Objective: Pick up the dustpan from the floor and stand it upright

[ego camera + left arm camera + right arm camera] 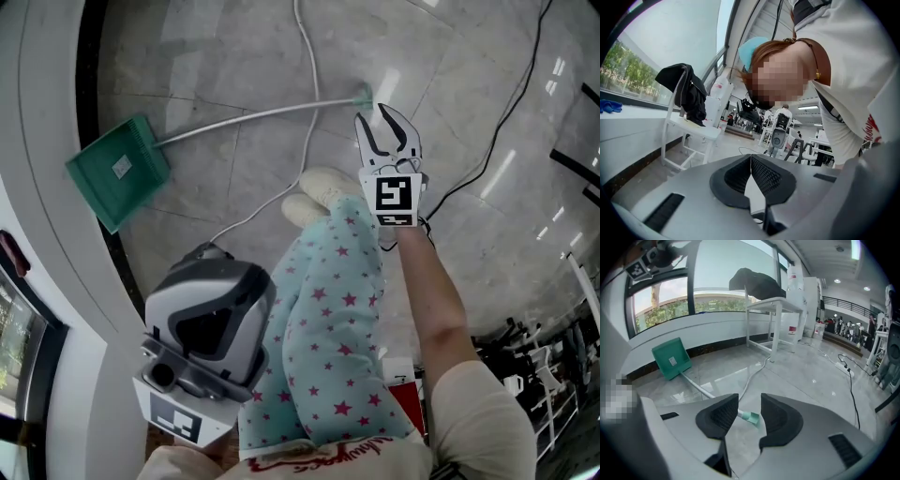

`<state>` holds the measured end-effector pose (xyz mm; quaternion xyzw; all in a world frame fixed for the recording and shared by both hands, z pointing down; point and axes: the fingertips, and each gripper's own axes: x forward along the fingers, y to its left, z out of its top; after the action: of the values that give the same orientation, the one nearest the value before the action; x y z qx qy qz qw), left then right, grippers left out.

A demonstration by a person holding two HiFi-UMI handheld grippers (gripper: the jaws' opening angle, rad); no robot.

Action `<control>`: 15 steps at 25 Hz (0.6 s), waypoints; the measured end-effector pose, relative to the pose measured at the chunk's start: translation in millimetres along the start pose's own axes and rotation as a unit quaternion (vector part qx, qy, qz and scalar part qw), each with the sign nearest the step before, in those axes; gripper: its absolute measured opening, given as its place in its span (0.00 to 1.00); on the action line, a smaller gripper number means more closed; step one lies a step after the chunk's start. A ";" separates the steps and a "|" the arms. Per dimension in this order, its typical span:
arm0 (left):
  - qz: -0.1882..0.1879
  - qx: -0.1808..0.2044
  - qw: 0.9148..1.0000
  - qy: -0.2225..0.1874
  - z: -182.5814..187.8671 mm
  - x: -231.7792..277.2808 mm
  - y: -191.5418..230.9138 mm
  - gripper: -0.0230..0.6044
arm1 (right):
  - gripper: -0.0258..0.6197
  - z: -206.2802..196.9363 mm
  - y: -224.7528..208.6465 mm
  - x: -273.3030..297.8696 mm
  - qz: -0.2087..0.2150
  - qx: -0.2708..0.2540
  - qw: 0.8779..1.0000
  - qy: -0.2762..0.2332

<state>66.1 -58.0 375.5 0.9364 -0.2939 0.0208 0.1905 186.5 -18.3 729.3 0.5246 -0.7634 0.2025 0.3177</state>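
Dustpan point(120, 171) is down flat on the floor point(234, 56), pan end far left, tucked up by the foot of the curved wall point(47, 103), and its handle point(253, 117) runs out to the right. A cable point(309, 66) drops in from the top, crosses the handle near its far end, then trails toward the person's feet point(319, 192). Right gripper point(373, 117) is at the handle's tip, with the tip in the gap between its jaws and touching neither. Left gripper point(202, 319) is well back, low left, beside the person's leg point(328, 319). Beyond the pan, further along the wall, stands a table point(773, 310) with a garment point(757, 282) on top.
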 end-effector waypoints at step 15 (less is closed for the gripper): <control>-0.012 0.028 0.999 -0.009 -31.6 -1.4 -2.3 0.07 | 0.35 -39.2 27.5 61.0 0.107 -0.168 0.980 0.024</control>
<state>68.5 -43.8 403.8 0.9450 -0.2838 0.0179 0.1617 156.6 -24.0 800.6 0.3742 -0.8302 0.1165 0.3963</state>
